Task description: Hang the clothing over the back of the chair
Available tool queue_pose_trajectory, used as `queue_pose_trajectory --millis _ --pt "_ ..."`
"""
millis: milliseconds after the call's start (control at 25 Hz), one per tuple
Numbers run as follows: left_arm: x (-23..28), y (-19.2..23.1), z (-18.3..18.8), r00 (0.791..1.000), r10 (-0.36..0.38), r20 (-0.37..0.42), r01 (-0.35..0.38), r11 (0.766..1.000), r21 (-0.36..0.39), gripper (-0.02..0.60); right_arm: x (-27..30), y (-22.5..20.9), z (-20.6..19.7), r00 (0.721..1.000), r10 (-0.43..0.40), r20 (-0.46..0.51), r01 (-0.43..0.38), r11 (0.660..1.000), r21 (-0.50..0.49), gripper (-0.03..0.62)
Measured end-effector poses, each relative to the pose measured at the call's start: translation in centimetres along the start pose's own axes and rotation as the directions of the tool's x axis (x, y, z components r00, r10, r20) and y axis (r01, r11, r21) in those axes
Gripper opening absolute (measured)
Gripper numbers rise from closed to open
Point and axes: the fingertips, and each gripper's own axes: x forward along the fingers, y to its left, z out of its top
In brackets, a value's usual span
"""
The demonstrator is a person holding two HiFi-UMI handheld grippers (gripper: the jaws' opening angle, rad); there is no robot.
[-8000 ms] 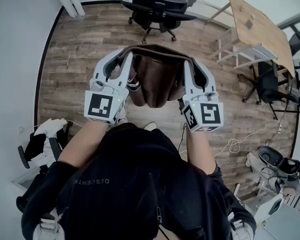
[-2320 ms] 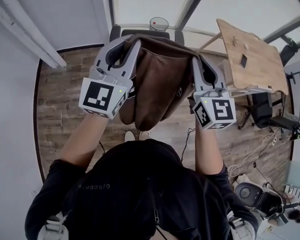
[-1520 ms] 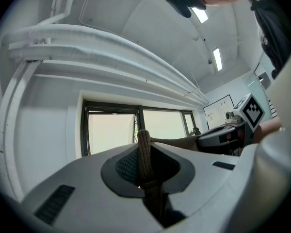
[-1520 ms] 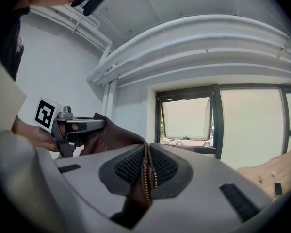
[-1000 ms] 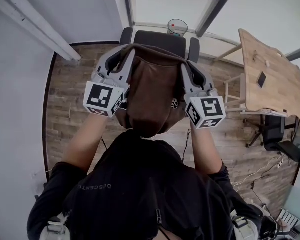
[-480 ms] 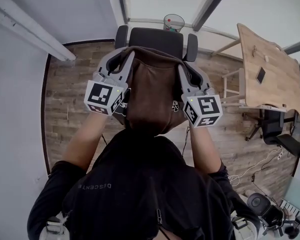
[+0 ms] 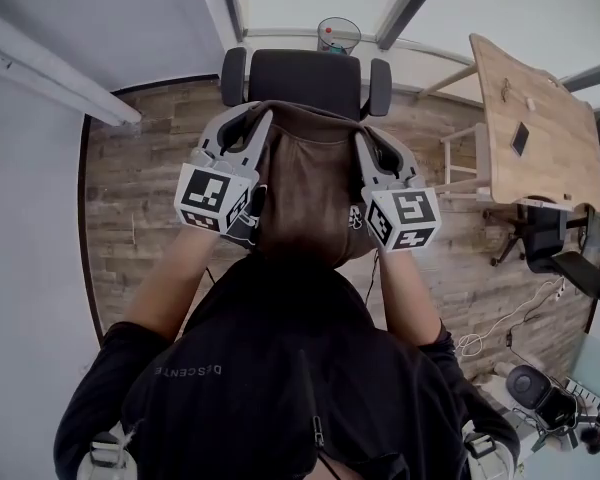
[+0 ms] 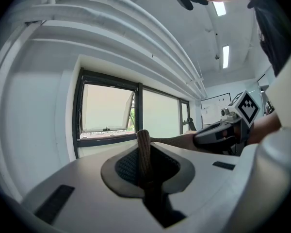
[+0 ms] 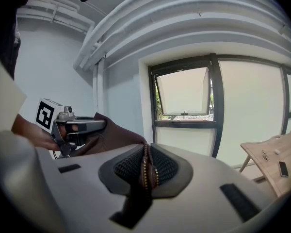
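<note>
A brown jacket (image 7: 310,183) hangs stretched between my two grippers, in front of the person's chest. My left gripper (image 7: 263,120) is shut on its ribbed edge (image 8: 143,152). My right gripper (image 7: 357,133) is shut on the zippered edge (image 9: 148,171). A black office chair (image 7: 305,76) stands just beyond the jacket, its backrest facing me, armrests at both sides. The jacket's top edge sits close in front of the chair back in the head view; whether it touches I cannot tell. In the right gripper view the left gripper (image 9: 70,126) shows with brown cloth (image 9: 109,135) trailing from it.
A wooden table (image 7: 530,118) stands at the right, a small dark object on it. A wire bin (image 7: 337,34) sits behind the chair by the window. Another black chair (image 7: 550,248) and cables (image 7: 490,333) lie at the right on the wood floor. White wall at left.
Both grippers have come down with the jacket toward the chair. The chair back now shows fully above the jacket's top edge, and the jacket hangs lower.
</note>
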Motion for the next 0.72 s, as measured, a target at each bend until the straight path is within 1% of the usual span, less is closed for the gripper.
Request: queue_pose_trajectory --millis 320,720 --pt "1.3 0.4 -2.8 0.997 -0.023 -0.079 0.019 0.998 -0.057 0.049 1.5 -0.7 -2.3 0.997 -0.011 -0.079 0.013 0.999 0.03 0.055" --pt "2.6 0.5 -5.2 0.989 -0.047 -0.141 0.036 0.996 -0.081 0.051 2.7 -1.5 -4.5 0.988 -0.012 -0.155 0.022 0.998 0.059 0.063"
